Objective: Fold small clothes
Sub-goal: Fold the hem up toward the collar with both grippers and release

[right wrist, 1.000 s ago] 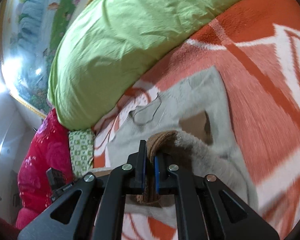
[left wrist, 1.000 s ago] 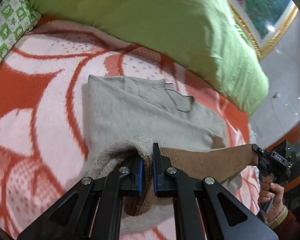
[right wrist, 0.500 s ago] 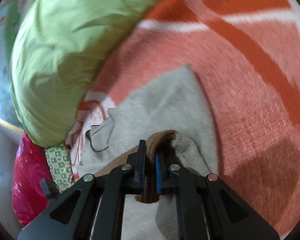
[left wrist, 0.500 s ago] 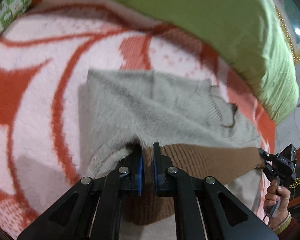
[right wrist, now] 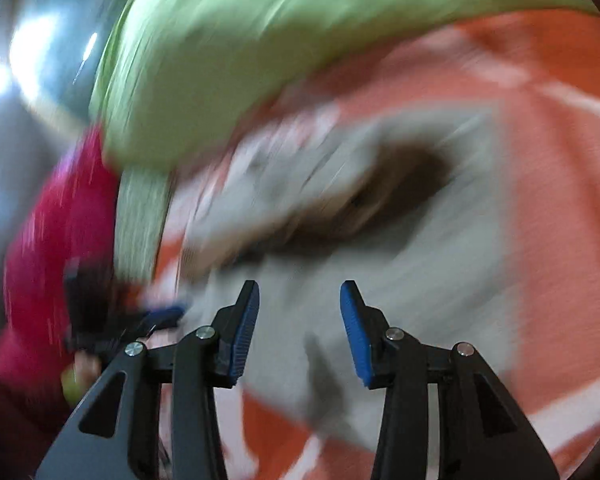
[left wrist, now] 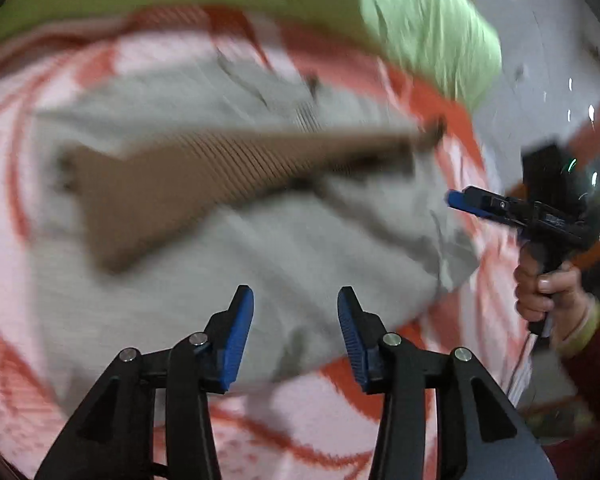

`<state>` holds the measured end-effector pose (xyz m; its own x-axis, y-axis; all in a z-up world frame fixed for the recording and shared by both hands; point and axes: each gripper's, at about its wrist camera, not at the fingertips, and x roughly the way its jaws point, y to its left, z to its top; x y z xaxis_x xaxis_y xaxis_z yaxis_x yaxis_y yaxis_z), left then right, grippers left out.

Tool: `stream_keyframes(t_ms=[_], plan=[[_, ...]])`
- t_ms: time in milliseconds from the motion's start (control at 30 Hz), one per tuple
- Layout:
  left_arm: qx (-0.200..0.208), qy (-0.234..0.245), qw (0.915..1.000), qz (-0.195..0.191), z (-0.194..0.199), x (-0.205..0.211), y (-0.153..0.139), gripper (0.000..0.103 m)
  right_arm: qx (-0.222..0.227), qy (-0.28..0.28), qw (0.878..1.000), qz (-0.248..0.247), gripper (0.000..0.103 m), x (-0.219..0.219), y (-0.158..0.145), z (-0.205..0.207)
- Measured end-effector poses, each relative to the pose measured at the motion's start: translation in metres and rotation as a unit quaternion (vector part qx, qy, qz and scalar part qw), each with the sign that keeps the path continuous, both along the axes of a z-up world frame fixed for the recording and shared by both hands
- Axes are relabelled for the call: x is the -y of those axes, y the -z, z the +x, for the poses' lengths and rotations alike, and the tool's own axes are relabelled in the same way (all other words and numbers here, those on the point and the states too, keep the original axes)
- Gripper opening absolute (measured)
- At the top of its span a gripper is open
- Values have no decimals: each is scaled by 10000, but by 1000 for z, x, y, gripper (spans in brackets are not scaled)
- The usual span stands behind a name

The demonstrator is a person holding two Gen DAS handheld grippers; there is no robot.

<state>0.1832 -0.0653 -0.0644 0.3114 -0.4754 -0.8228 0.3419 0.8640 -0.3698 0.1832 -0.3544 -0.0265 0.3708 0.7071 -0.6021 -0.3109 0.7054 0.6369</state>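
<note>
Both grippers agape above sweater.

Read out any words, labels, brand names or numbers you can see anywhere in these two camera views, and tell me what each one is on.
None: no text can be read in either view.
Both views are motion-blurred.
The grey sweater and its brown band show no label or print.
The red and white blanket carries only a pattern.
The green pillow is plain.
The left gripper and right gripper show no markings.
</note>
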Motion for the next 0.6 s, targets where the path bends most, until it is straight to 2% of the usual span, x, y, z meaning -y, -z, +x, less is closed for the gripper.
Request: stream_keyframes(t_ms=[67, 133, 267, 333, 400, 433, 467, 500, 600], plan=[[-91, 2, 10000, 24, 9, 14, 13, 41, 18, -718, 9965, -428, 44, -45, 16, 1], [-24, -36, 10000, -60, 24, 17, 16, 44, -20, -1148, 9921, -499, 44, -70, 28, 14], [-217, 8, 9997, 122, 65, 15, 28, 38, -64, -1265, 9890, -759, 42, -81, 42, 54], [-82, 16, 9999, 99, 79, 11, 20, 37, 77, -891, 9928, -793, 40, -66, 41, 81], [182, -145, 9995, 201, 101, 5, 7, 37, 310, -355, 9943, -955, 40, -50, 32, 100], [313, -268, 9988, 262, 112, 1, 0, 38, 327, -156, 9956, -869, 40, -40, 30, 109], [482, -440, 9970, 411, 122, -4, -6, 44, 325, 108, 9969, -704, 40, -28, 28, 118], [613, -603, 9949, 519, 130, -10, -12, 49, 399, 467, 9952, -759, 40, -17, 25, 126], [867, -1302, 9854, 667, 156, -35, -23, 55, 511, 1197, 9883, -794, 40, 12, 22, 137]])
